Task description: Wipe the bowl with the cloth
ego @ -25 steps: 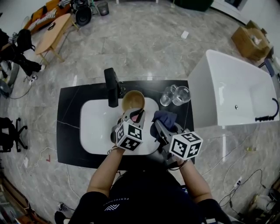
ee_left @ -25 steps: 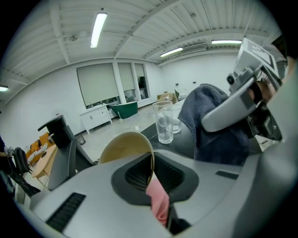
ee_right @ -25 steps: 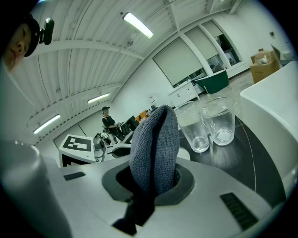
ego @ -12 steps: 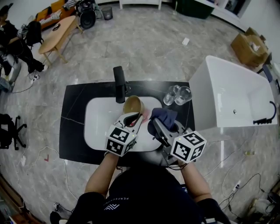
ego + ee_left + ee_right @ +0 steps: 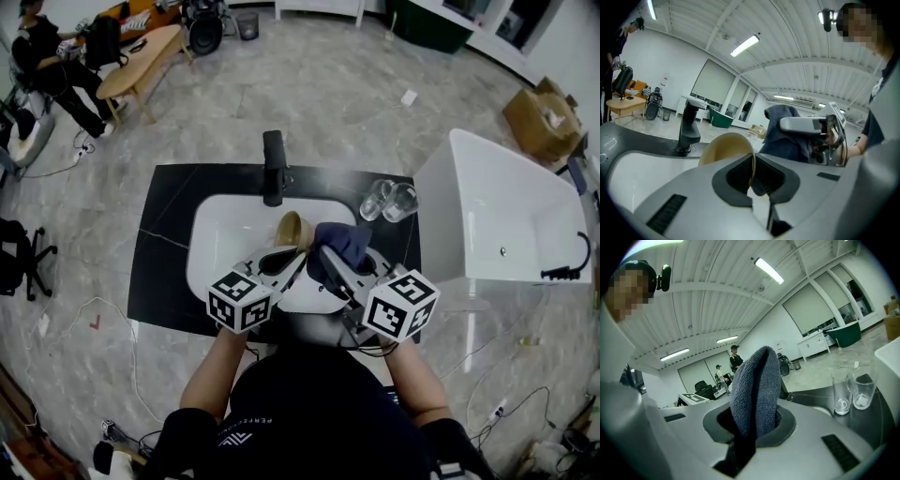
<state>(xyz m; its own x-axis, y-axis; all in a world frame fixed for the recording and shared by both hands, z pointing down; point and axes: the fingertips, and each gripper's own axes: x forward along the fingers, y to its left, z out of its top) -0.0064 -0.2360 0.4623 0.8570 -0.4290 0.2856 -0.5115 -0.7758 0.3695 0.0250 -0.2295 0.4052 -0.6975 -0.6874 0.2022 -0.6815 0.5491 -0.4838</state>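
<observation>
A tan wooden bowl (image 5: 292, 228) hangs tipped on its side above the white sink (image 5: 220, 239). My left gripper (image 5: 289, 251) is shut on its rim; in the left gripper view the thin rim (image 5: 752, 168) stands pinched between the jaws (image 5: 752, 180) and the bowl (image 5: 724, 147) rises beyond them. A dark blue cloth (image 5: 342, 242) sits just right of the bowl, with my right gripper (image 5: 328, 261) shut on it. In the right gripper view the cloth (image 5: 754, 390) stands up in a fold out of the jaws (image 5: 752, 427). Whether cloth and bowl touch is not clear.
A black faucet (image 5: 273, 167) stands at the back of the sink, set in a black counter (image 5: 159, 253). Two clear glasses (image 5: 389, 199) stand on the counter at back right. A white bathtub (image 5: 506, 225) is to the right. People sit far left.
Both grippers have risen over the sink. The bowl has rolled from mouth-up onto its side. The cloth has come up close beside the bowl.
</observation>
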